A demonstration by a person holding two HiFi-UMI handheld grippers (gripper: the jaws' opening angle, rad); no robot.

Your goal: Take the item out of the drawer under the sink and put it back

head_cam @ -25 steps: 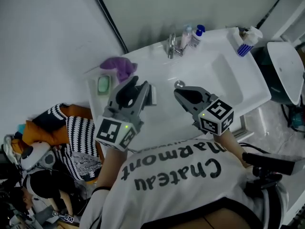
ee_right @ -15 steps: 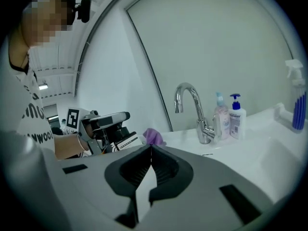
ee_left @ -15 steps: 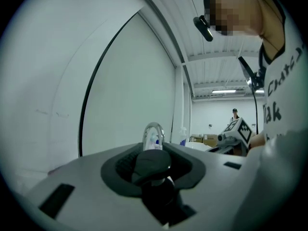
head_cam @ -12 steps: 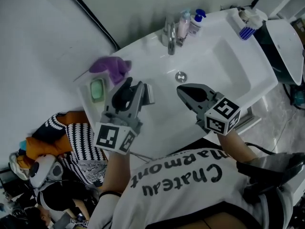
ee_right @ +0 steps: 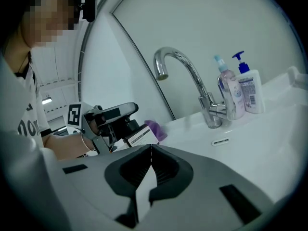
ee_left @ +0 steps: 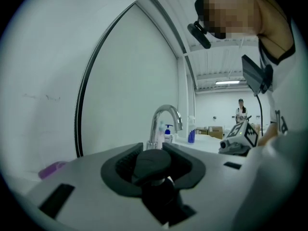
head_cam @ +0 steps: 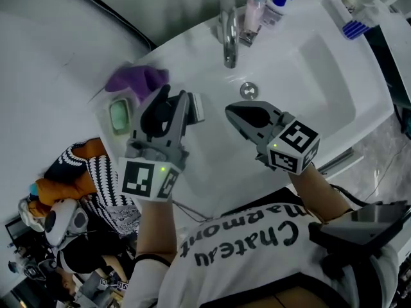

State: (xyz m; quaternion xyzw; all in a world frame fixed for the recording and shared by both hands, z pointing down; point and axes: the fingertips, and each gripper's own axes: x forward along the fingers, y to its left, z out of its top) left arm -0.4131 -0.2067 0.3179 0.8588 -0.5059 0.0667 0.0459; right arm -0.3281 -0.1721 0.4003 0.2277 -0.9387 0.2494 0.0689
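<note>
Now holding the item in the left gripper, up in the air over the left side of the sink, not far from the tap. Gripped narrow, by the dark part, with the white label end poking out past the tips. Nothing in the right gripper, shut tight and hanging just beside, over the bowl.

Cannot see the drawer from up here; most likely down below, under the sink. Hard to say whether just out or going back.

To do this well:
- Keep the squeeze firm and even; no letting go up here.
- Go down slowly, staying clear of the sink's front edge.
- Use the free right gripper for the drawer if shut.
- Lay the item flat inside first, then open up.
</note>
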